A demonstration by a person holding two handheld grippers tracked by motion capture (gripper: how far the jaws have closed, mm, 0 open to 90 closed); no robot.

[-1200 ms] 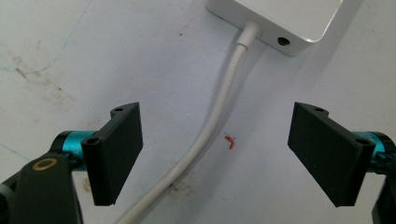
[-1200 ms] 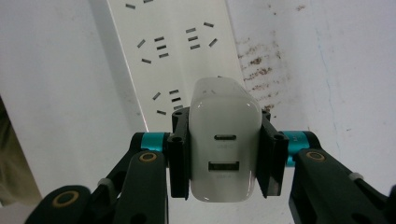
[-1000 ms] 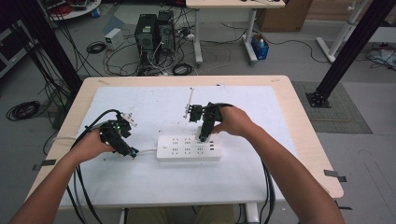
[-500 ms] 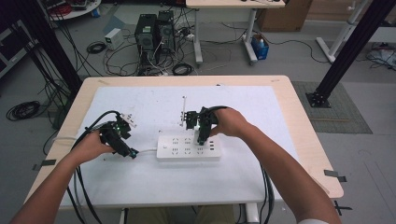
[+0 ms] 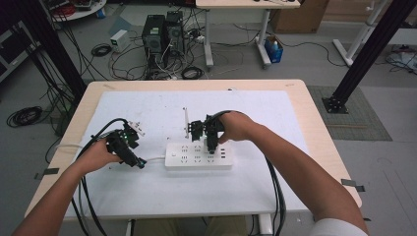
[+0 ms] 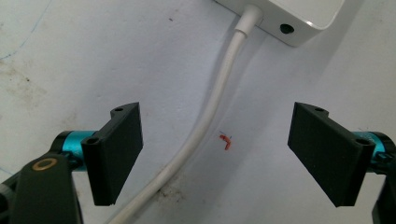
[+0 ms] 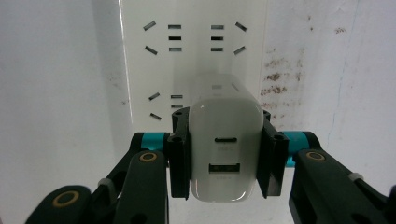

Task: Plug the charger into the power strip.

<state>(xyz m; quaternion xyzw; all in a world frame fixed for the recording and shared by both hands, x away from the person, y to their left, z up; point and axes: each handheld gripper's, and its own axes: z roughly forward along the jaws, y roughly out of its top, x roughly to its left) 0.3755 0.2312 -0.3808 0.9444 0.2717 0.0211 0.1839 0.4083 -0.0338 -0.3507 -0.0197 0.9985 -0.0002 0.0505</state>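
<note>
A white power strip (image 5: 198, 156) lies on the white mat in the middle of the table, and its sockets (image 7: 194, 37) show in the right gripper view. My right gripper (image 5: 210, 143) points down over the strip, shut on a white USB charger (image 7: 224, 158) whose two ports face the camera. The charger hangs just above the strip's socket rows. To the left of the strip my left gripper (image 5: 134, 160) stands open over the strip's white cable (image 6: 205, 121), which runs up between the jaws to the strip's end (image 6: 299, 21). Nothing is between its jaws but the cable on the mat.
A small red scrap (image 6: 226, 141) lies on the mat beside the cable. The white mat (image 5: 147, 108) covers most of the wooden table (image 5: 314, 123). Black cables trail from both grippers toward the front edge. Computers and cables sit on the floor beyond.
My right gripper has moved a little left and down with the charger, closer over the strip. The left gripper has stayed put.
</note>
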